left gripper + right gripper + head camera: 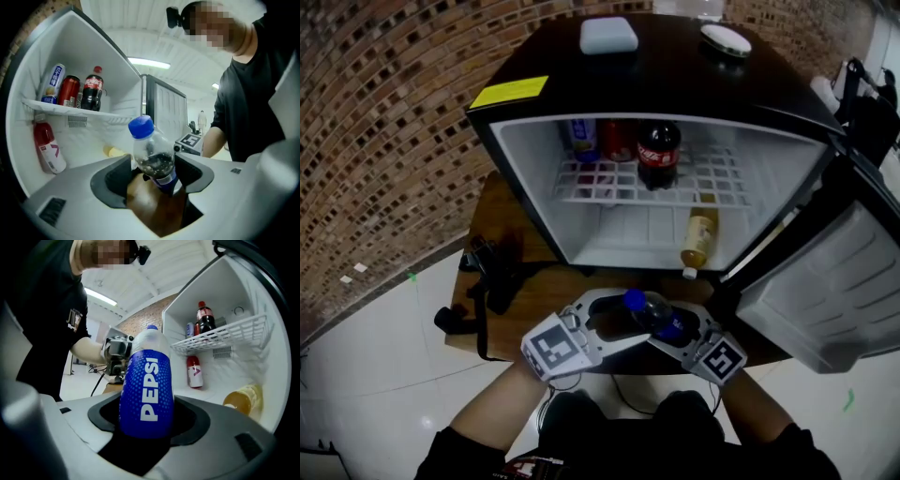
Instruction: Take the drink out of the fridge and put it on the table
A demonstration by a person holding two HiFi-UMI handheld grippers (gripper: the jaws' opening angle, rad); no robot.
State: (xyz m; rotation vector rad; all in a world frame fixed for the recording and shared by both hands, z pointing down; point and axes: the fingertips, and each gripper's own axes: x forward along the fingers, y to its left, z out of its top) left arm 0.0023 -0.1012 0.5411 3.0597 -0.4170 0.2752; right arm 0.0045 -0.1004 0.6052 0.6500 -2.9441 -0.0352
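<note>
A Pepsi bottle (657, 317) with a blue cap and blue label hangs just in front of the open fridge (675, 120), above the near edge of the wooden table (502, 216). My right gripper (672, 328) is shut on the bottle's labelled body (146, 390), and its pads (185, 420) press both sides. My left gripper (628, 319) comes in from the left. The bottle's shoulder and cap (153, 154) stand tilted between its wide jaws, which do not clearly squeeze it. Each gripper's marker cube faces up in the head view.
Inside the fridge a Coca-Cola bottle (658, 153), a red can (617, 141) and a blue-white can (581, 139) stand on the wire shelf. A yellow drink bottle (700, 236) lies on the floor below. The door (834, 281) hangs open at right. Black gear (487, 281) lies on the table's left.
</note>
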